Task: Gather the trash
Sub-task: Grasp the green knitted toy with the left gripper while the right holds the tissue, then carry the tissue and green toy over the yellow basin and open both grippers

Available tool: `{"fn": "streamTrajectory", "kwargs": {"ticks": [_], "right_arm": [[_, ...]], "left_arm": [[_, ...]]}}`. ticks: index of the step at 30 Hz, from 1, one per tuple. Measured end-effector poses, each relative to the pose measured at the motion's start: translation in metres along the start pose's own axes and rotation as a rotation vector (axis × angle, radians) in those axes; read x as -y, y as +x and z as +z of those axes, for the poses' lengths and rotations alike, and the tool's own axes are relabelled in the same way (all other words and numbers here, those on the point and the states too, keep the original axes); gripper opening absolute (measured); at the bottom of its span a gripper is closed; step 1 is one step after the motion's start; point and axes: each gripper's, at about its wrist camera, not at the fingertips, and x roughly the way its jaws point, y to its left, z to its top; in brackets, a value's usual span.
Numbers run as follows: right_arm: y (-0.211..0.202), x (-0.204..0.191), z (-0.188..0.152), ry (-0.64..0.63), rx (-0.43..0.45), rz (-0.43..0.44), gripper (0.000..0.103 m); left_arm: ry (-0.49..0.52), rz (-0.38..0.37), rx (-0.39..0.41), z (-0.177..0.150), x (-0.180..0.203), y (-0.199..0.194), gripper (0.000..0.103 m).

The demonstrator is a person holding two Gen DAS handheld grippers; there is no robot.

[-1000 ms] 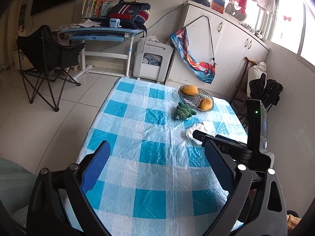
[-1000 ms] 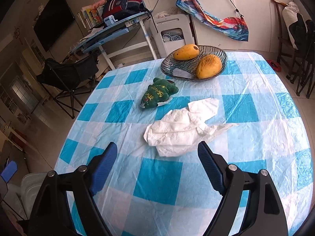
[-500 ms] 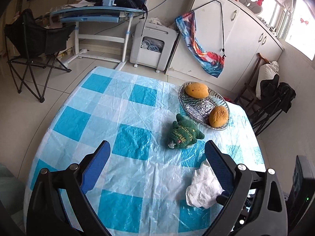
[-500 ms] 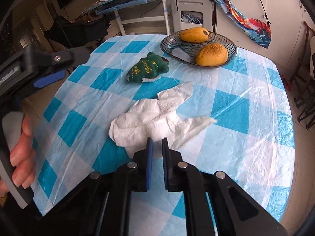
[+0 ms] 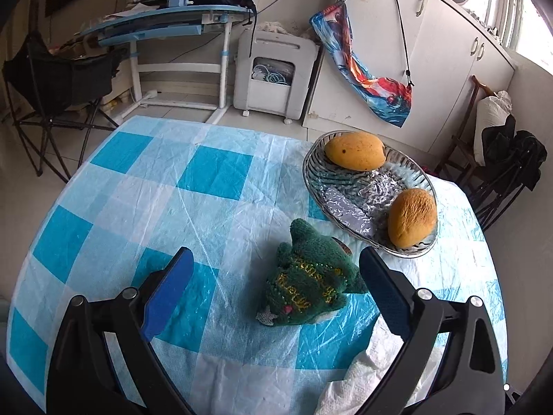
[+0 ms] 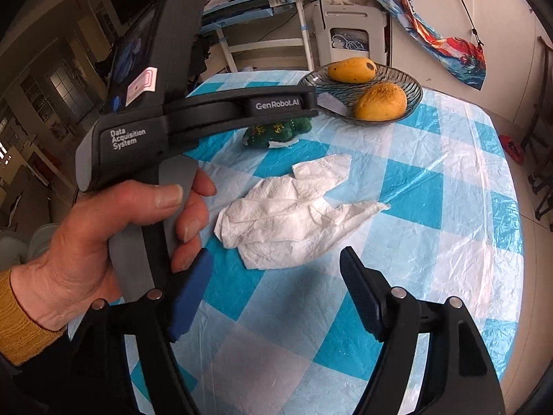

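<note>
A crumpled white paper towel [image 6: 293, 214] lies on the blue-checked tablecloth [image 6: 414, 200]. My right gripper [image 6: 275, 255] hovers at its near edge; its jaws are opening and the pads press on nothing. My left gripper [image 5: 275, 252] is open, low over a green plush toy [image 5: 307, 276] that lies between and just beyond its fingertips without touching them. In the left wrist view the paper towel [image 5: 349, 380] shows at the lower right, partly behind the right finger. In the right wrist view a hand [image 6: 103, 221] holds the left gripper's body [image 6: 193, 114], which covers part of the plush toy [image 6: 276, 131].
A glass bowl [image 5: 345, 204] with two mangoes stands at the table's far right, just behind the toy. Beyond the table's far edge are a desk [image 5: 172, 24], a folding chair [image 5: 58, 79], a white appliance [image 5: 273, 72] and cabinets. Dark chairs [image 5: 508, 159] stand at the right.
The left gripper came forward and down, from over bare cloth to the green toy. The right gripper shut to a narrow gap, then opened again. The left hand and device entered the right wrist view.
</note>
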Motion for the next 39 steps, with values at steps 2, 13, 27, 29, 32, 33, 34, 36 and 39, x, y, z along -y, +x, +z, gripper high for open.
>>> {"fn": "streamTrajectory", "kwargs": {"ticks": [2,13,27,29,32,33,34,36,39], "right_arm": [[0.009,-0.005,0.004,-0.008,0.006,-0.022,0.074],[0.015,-0.007,-0.001,-0.084,0.016,-0.104,0.027],[-0.02,-0.036,-0.031,-0.003,0.034,0.033,0.005],[-0.029,-0.044,-0.041,0.016,0.048,0.053,0.005],[-0.041,-0.055,-0.058,0.039,0.063,0.086,0.005],[-0.045,-0.059,-0.065,0.048,0.067,0.095,0.005],[-0.049,-0.062,-0.073,0.059,0.071,0.107,0.005],[-0.056,-0.067,-0.087,0.085,0.082,0.134,0.005],[-0.066,-0.075,-0.106,0.113,0.097,0.165,0.005]], "left_arm": [[0.009,-0.008,-0.029,0.003,0.003,0.007,0.091],[0.187,-0.053,-0.064,0.0,0.007,0.001,0.025],[0.206,-0.037,-0.037,-0.066,-0.039,-0.118,0.024],[0.191,-0.033,-0.028,-0.076,-0.05,-0.138,0.024],[0.163,-0.032,-0.019,-0.092,-0.067,-0.164,0.024],[0.157,-0.031,-0.017,-0.097,-0.072,-0.172,0.024],[0.153,-0.028,-0.013,-0.103,-0.077,-0.18,0.024],[0.149,-0.027,-0.004,-0.114,-0.084,-0.195,0.024],[0.135,-0.033,0.005,-0.131,-0.095,-0.217,0.024]]}}
